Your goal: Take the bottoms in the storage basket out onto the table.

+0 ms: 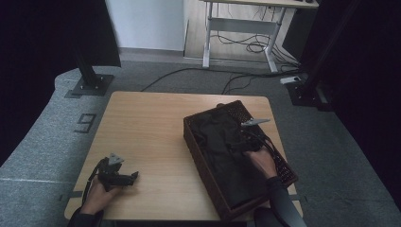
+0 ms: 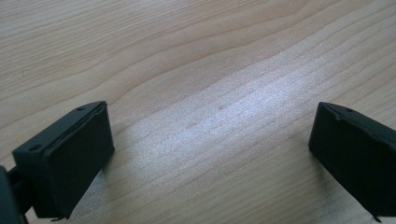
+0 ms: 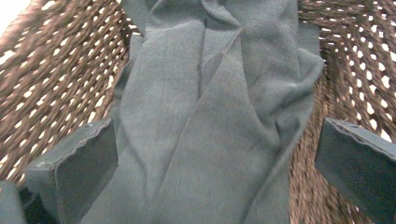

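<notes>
A dark woven wicker basket (image 1: 194, 142) stands on the right half of the wooden table (image 1: 151, 127). A dark folded cloth (image 1: 222, 146) lies inside it and shows as grey-blue fabric (image 3: 205, 116) in the right gripper view. My right gripper (image 1: 243, 138) hovers over the cloth inside the basket, jaws wide apart with nothing pinched between them (image 3: 217, 158). My left gripper (image 1: 133, 177) rests at the table's front left corner, pointing right. It stands open over bare wood (image 2: 210, 144).
The basket's woven walls (image 3: 56, 70) rise on both sides of the cloth. Beyond the table lie grey carpet, a black stand base (image 1: 90, 85), a white desk frame (image 1: 236, 28) and loose cables (image 1: 236, 80).
</notes>
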